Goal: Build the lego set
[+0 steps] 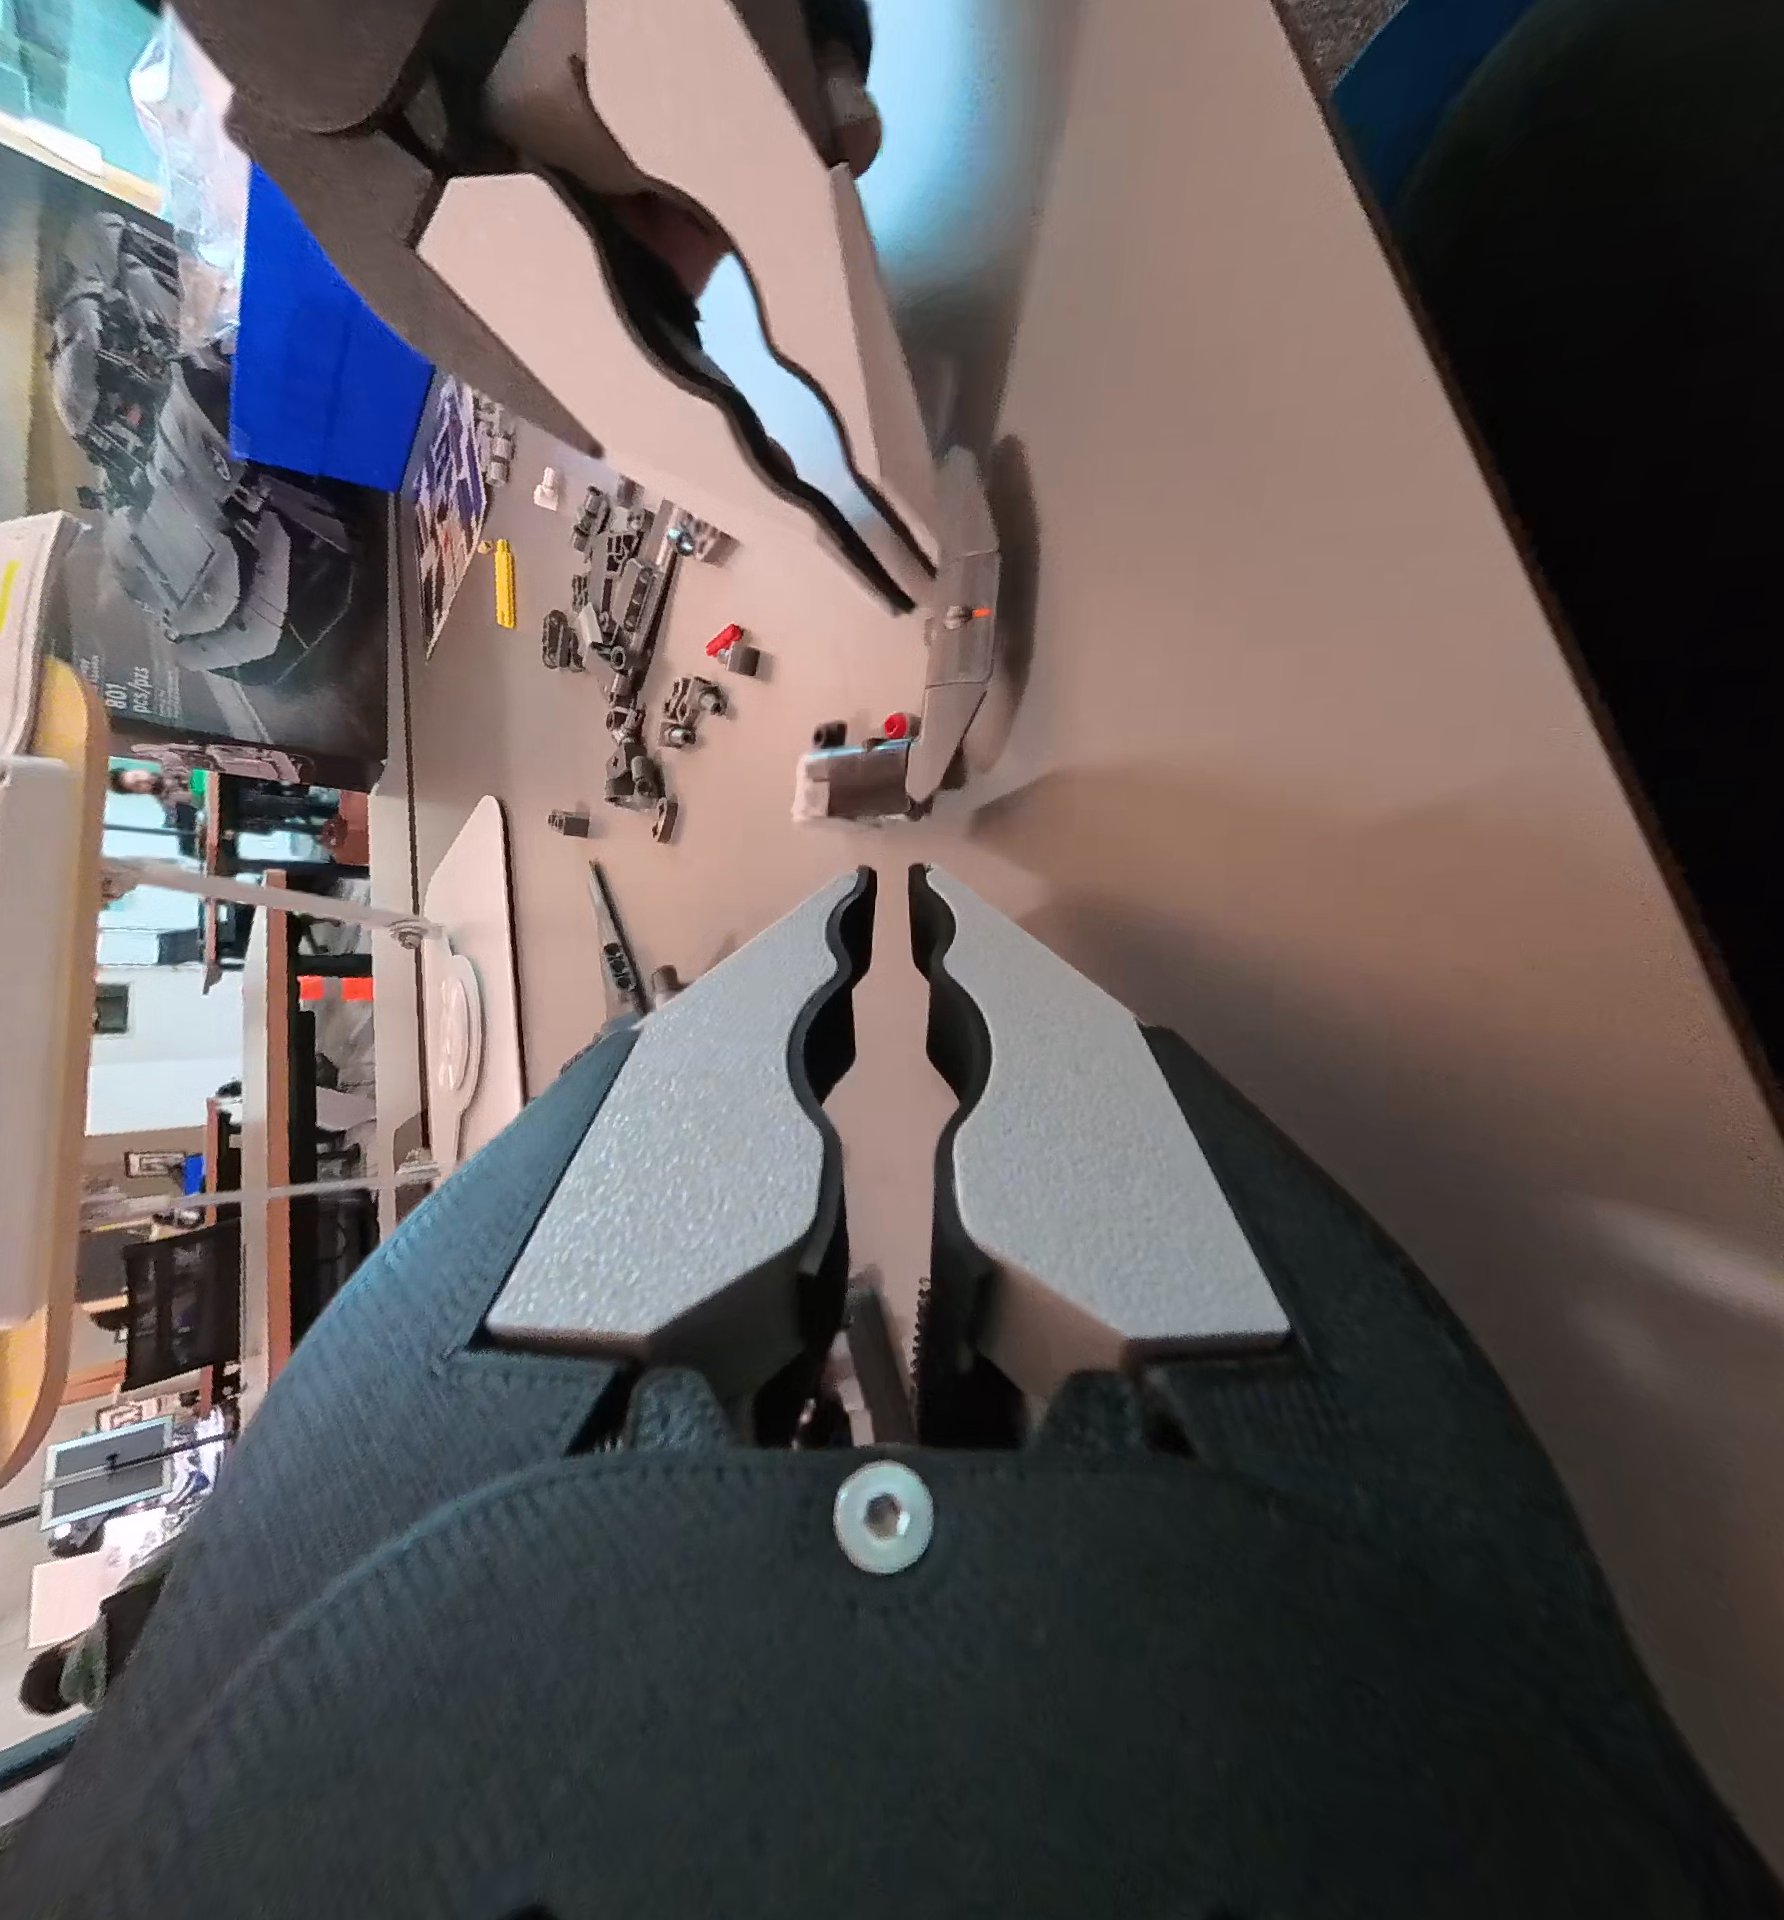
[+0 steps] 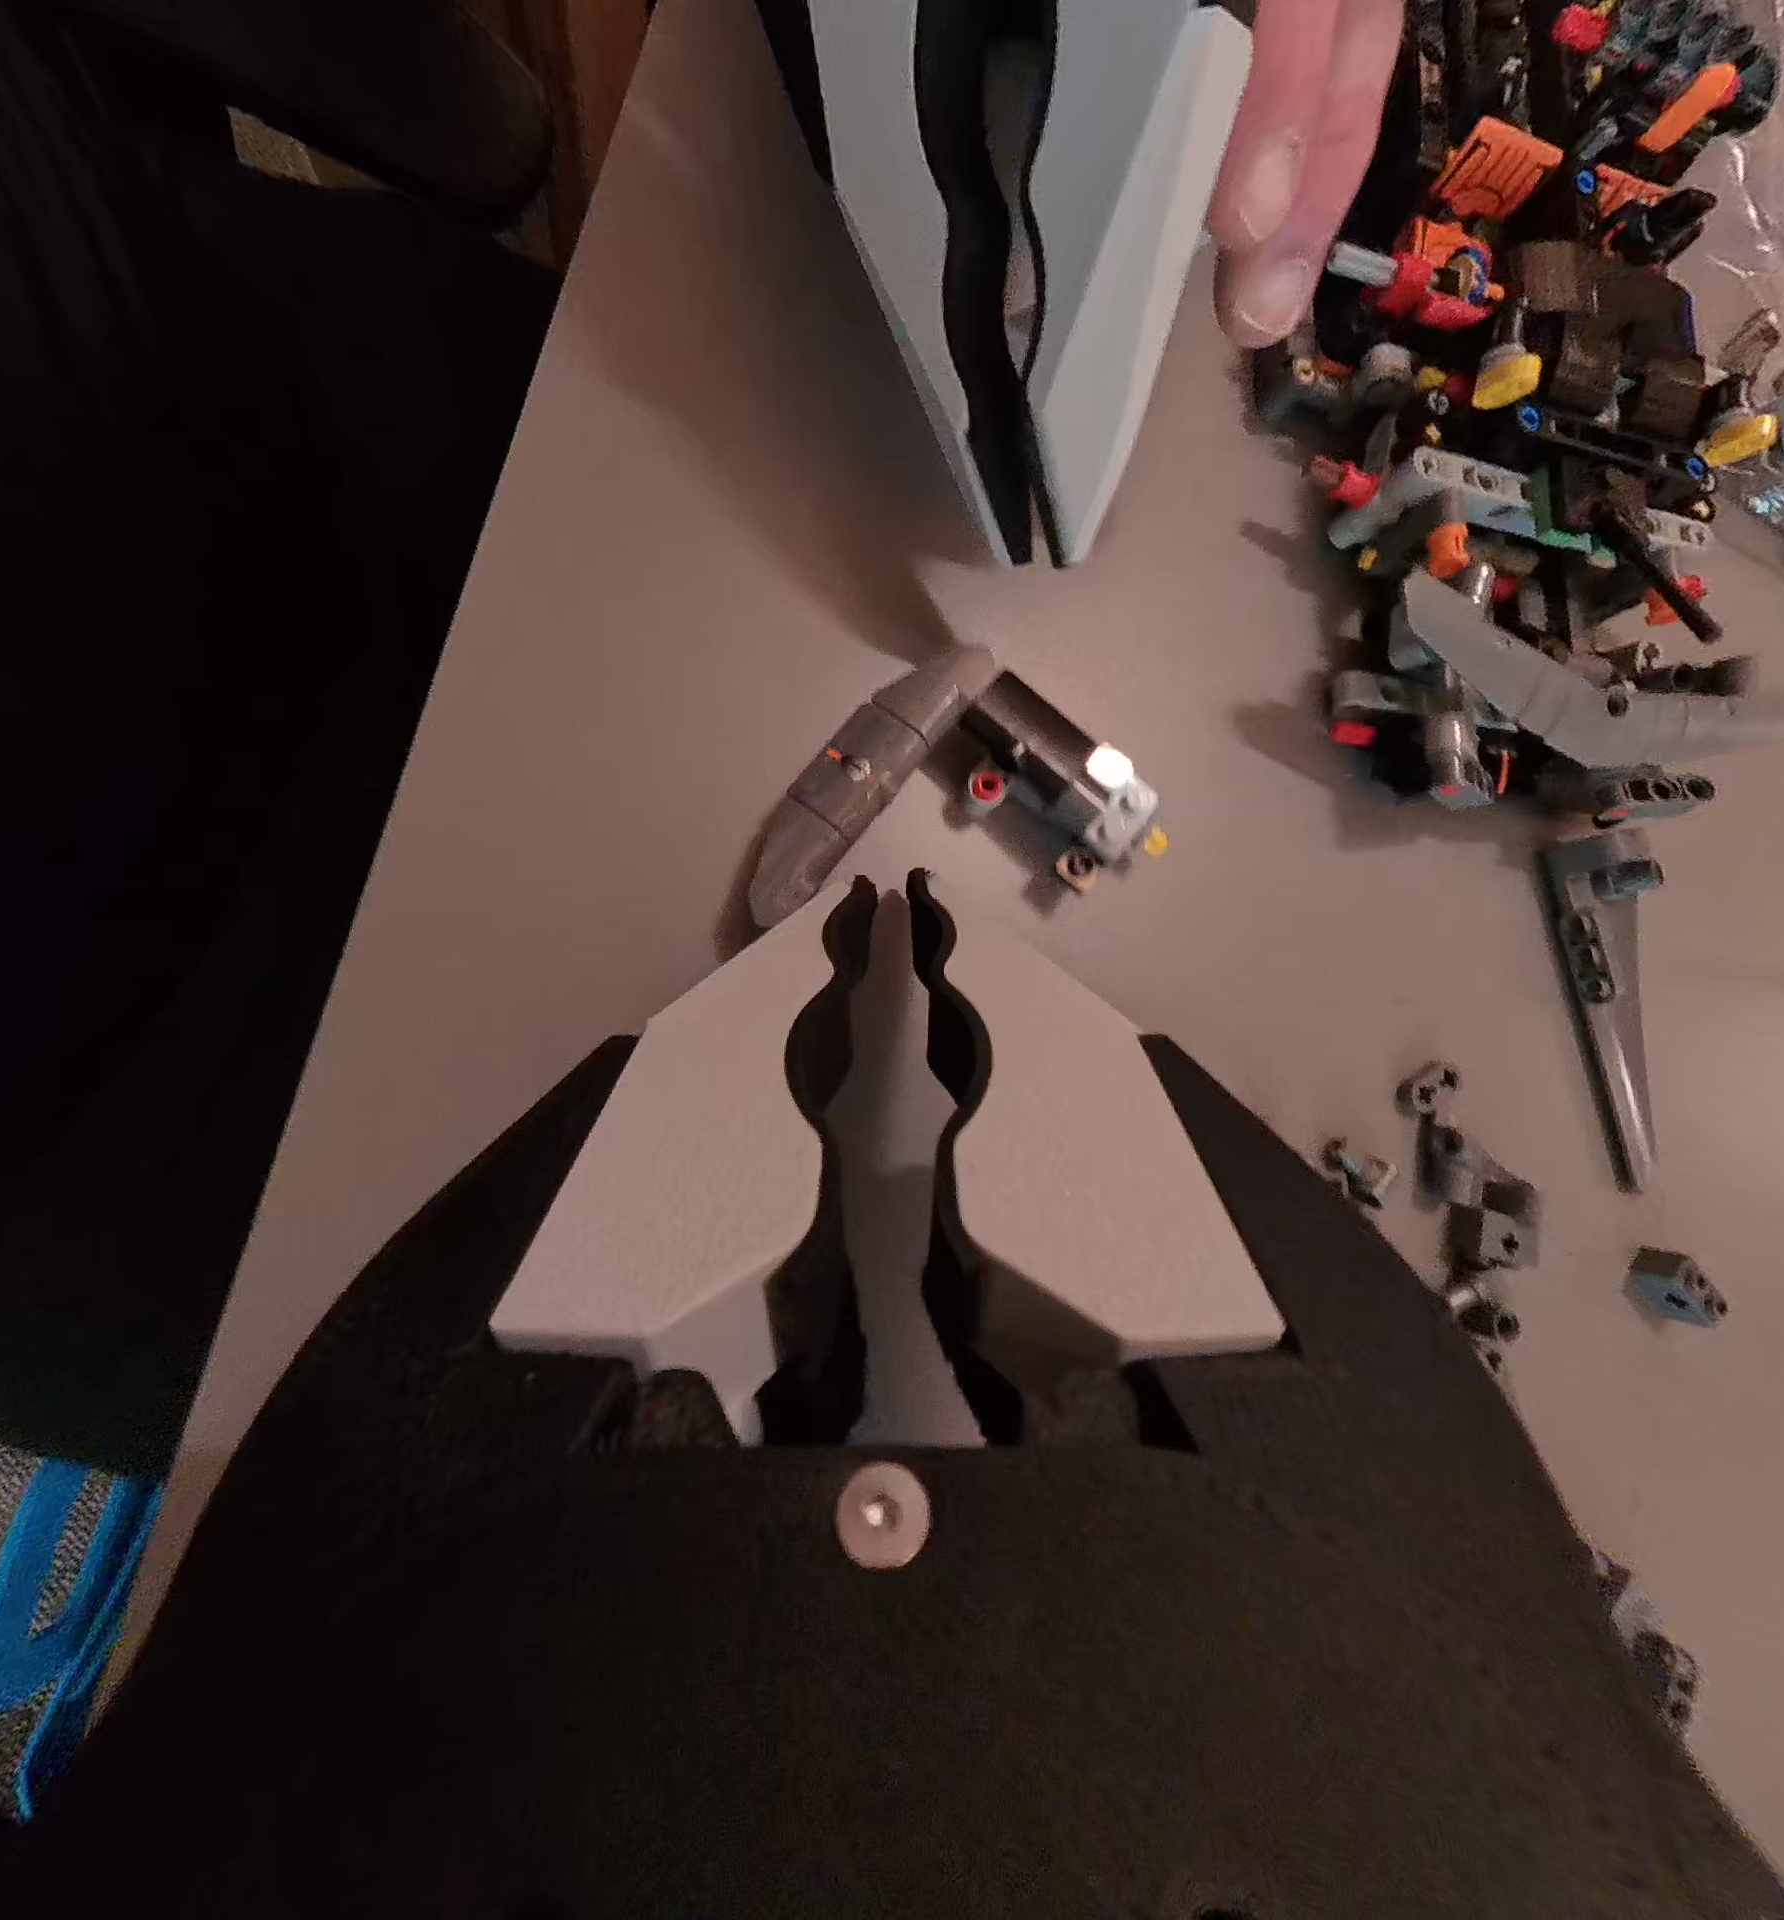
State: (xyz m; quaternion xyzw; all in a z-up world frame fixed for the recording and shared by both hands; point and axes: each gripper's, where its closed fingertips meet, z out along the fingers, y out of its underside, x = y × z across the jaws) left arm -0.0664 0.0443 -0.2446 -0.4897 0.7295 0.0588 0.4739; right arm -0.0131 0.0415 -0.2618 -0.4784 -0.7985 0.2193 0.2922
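The small grey brick assembly [image 2: 961, 769] lay on the table [image 2: 659, 582] near its edge, just ahead of the right gripper [image 2: 893, 883] and left gripper [image 1: 893, 873], both slightly apart and holding nothing.

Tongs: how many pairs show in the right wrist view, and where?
2. The right tongs, this view's own, sit at bottom centre, slightly parted with nothing between them, beside the grey curved brick assembly. The left tongs reach down from the top edge, tips beyond that assembly.
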